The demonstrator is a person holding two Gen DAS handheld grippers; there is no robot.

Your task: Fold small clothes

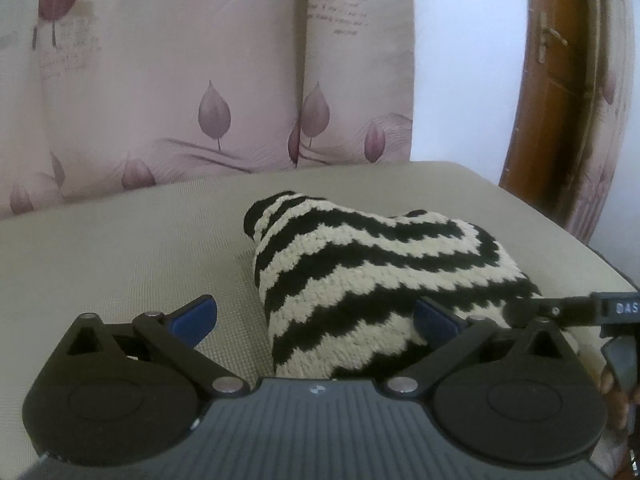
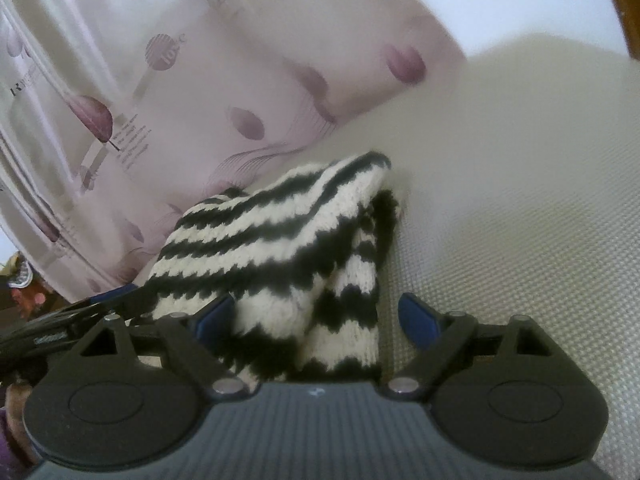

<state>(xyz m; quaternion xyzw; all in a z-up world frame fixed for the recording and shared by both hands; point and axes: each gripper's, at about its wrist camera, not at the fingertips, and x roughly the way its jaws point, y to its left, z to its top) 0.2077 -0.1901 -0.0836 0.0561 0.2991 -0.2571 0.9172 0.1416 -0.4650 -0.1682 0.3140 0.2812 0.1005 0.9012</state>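
Soft, even, diffuse light fills both views, casting only faint shadows. In the left wrist view the striped knit garment (image 1: 372,276) and the woven seat surface (image 1: 120,264) are fairly sharp; the leaf-print curtain (image 1: 200,80) is mildly soft, and the wooden door frame (image 1: 560,100) bows strongly with fisheye distortion. In the right wrist view the curtain (image 2: 180,100) and far seat surface (image 2: 520,92) are smeared and washed out towards white. Dark vignetting rounds the corners of both views.
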